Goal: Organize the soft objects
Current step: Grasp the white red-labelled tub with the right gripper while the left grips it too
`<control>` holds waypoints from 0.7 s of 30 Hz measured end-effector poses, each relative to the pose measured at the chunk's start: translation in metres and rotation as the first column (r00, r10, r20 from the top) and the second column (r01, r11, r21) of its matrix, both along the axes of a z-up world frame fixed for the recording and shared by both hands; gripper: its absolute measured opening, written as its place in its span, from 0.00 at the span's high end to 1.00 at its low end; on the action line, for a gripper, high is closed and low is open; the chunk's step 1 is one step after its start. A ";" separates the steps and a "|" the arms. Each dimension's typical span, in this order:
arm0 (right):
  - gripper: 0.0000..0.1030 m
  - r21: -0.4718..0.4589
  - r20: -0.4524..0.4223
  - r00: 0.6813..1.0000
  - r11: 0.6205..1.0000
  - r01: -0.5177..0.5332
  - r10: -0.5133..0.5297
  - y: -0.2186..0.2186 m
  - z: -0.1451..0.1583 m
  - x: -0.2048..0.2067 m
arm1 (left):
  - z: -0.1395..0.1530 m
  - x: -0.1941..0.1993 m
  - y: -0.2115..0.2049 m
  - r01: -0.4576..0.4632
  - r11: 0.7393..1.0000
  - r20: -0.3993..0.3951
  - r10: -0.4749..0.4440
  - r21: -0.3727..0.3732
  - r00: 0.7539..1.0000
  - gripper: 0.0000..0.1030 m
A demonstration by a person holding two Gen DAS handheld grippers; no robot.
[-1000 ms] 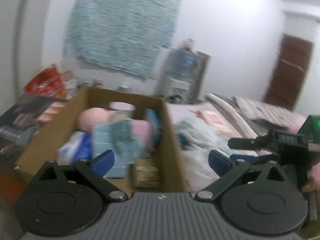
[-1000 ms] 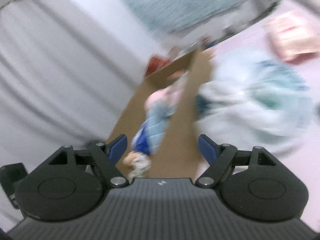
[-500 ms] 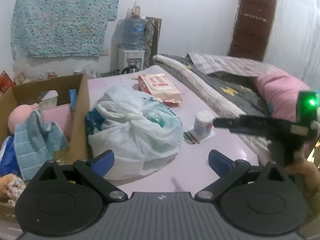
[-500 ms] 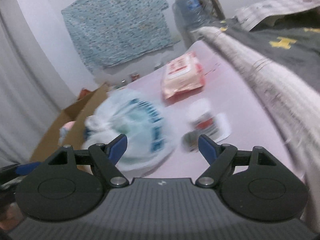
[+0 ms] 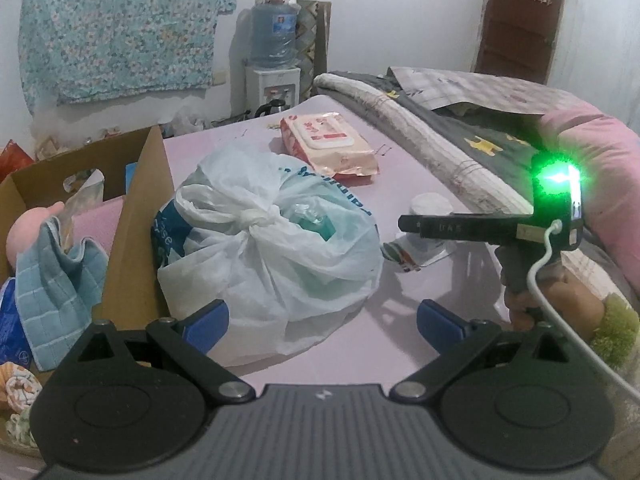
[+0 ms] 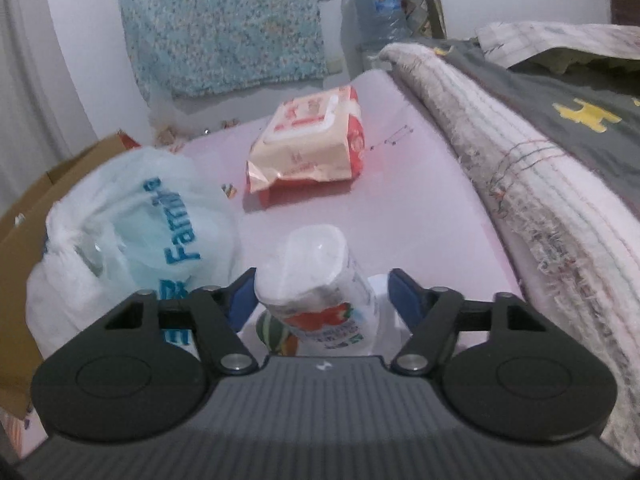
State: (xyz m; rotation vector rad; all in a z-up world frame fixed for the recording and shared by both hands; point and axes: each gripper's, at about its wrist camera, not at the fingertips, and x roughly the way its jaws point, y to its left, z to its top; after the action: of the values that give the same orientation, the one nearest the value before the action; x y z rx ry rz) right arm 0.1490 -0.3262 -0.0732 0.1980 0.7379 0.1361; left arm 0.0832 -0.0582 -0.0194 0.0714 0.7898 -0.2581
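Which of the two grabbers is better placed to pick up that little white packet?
The right gripper: the white tissue packet already sits between its closing jaws. The left gripper hangs open by the tied plastic bag.

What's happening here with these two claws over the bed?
A person is tidying soft things into a cardboard box that already holds a blue towel and other items. The right claw has just been closing around a small white packet; its left pad touches it, the right pad stands clear. The left claw is open, by a knotted plastic bag that lies against the box. A wipes pack lies farther back.
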 end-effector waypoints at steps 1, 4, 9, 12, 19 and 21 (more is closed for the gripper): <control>0.40 0.006 0.002 1.000 1.000 -0.007 0.007 0.000 -0.001 0.000 | -0.001 0.001 0.000 -0.001 1.000 -0.003 0.001 0.000 1.000 0.02; 0.41 -0.002 0.016 1.000 1.000 -0.006 0.006 0.000 -0.001 -0.002 | -0.002 0.002 -0.001 -0.008 1.000 -0.007 0.008 -0.001 1.000 0.02; 0.42 0.200 -0.008 0.999 0.979 0.052 -0.051 -0.024 0.000 -0.016 | -0.001 -0.002 0.000 0.000 1.000 0.002 0.000 -0.011 1.000 0.02; 0.43 0.378 -0.063 0.996 0.922 0.082 -0.062 -0.041 -0.005 -0.029 | 0.000 -0.008 -0.003 0.022 1.000 0.014 -0.022 -0.009 1.000 0.02; 0.44 0.649 -0.183 0.983 0.747 0.146 -0.033 -0.049 -0.022 -0.062 | -0.006 -0.023 -0.018 0.110 0.991 -0.012 -0.111 -0.073 0.994 0.03; 0.44 0.702 -0.217 0.976 0.693 0.167 -0.015 -0.045 -0.029 -0.071 | -0.012 -0.027 -0.025 0.135 0.988 -0.017 -0.137 -0.078 0.990 0.06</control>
State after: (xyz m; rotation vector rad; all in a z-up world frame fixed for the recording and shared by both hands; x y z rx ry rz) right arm 0.0782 -0.3715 -0.1022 1.0223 0.8410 0.3143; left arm 0.0565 -0.0836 -0.0312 0.0506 0.7976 -0.4191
